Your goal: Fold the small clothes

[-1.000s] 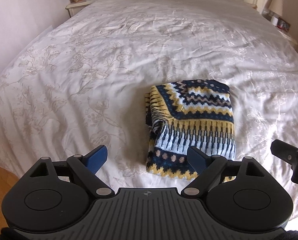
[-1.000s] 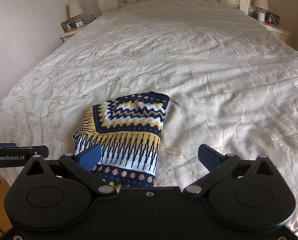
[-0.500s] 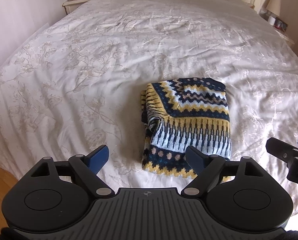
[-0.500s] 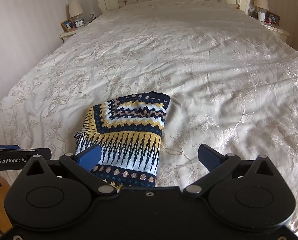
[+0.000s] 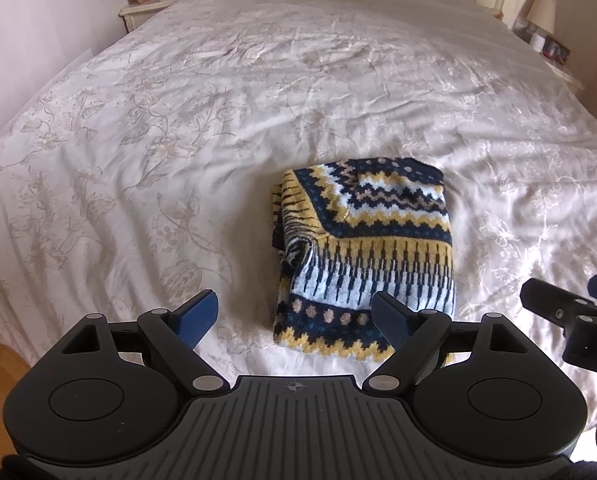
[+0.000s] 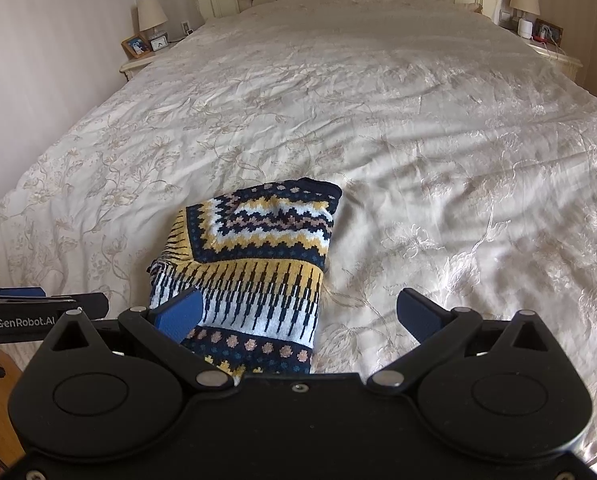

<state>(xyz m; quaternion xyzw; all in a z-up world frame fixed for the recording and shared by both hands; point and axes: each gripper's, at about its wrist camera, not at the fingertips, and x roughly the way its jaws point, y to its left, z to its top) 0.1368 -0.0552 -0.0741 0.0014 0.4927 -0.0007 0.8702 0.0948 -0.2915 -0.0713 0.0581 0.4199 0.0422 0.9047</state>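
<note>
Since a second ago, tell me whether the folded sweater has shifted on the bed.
No. In the right wrist view the sweater lies on the same bedspread creases and flower prints as before.

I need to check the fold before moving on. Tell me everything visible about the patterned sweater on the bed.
The sweater is a thick-looking knit with navy, mustard, white and tan zigzag, dot and stripe bands. It lies folded into a rough rectangle, flat on the floral bedspread near the foot edge, its left side bunched and puckered. Neither gripper touches it.

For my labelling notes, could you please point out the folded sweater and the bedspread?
folded sweater [image 5: 382, 240], left wrist view, yellow band on its top.
bedspread [image 6: 438, 128], right wrist view, bare floral stretch.
</note>
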